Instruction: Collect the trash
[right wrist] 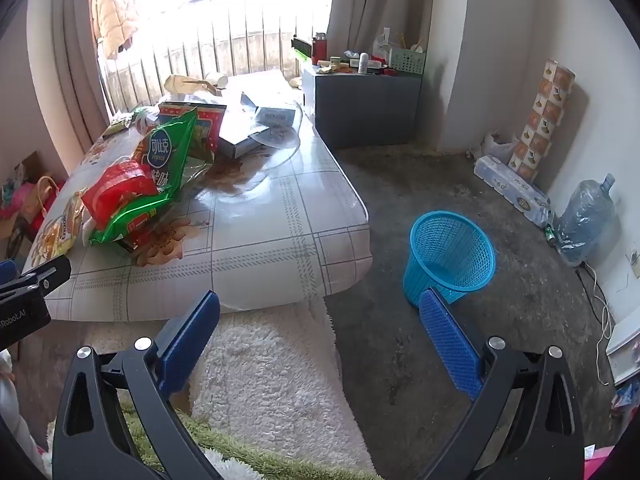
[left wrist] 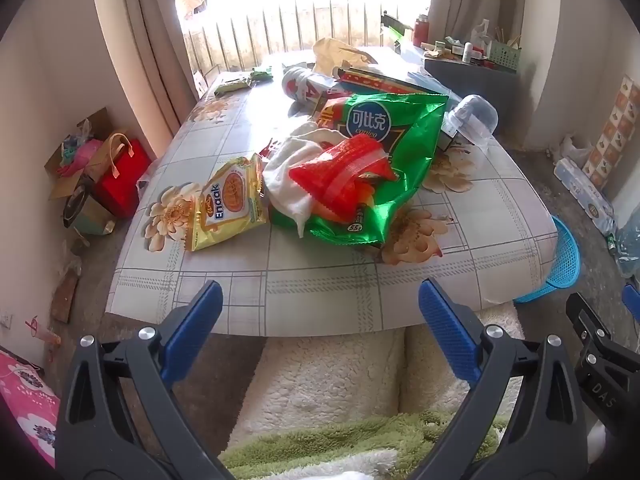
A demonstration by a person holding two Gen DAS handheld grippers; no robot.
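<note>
Two grippers are under my control, and both sit low in their own frames with jaws spread wide and nothing between them. My left gripper (left wrist: 320,308) is aimed at the near edge of the low tabletop (left wrist: 328,280), which carries a grid-and-flower patterned cover. My right gripper (right wrist: 320,316) is aimed at the tabletop's right corner and the bare floor (right wrist: 400,220) beside it. I see the trash piled at the centre of the left wrist view: a large green snack bag (left wrist: 404,148) lies crumpled, with a red wrapper (left wrist: 340,176) resting on top of it and a white cloth or tissue (left wrist: 288,172) touching its left side. A yellow Enaak packet (left wrist: 228,204) lies just beside the cloth, toward the left of the frame. Further back, toward the top of the frame, I see more packaging, including a red box (left wrist: 372,80) and a clear plastic container (left wrist: 472,120). A blue mesh waste basket (right wrist: 450,256) stands upright on the floor at centre right of the right wrist view, near the tabletop's corner and apart from it. A shaggy white rug (right wrist: 272,368) lies below the tabletop's near edge.
</note>
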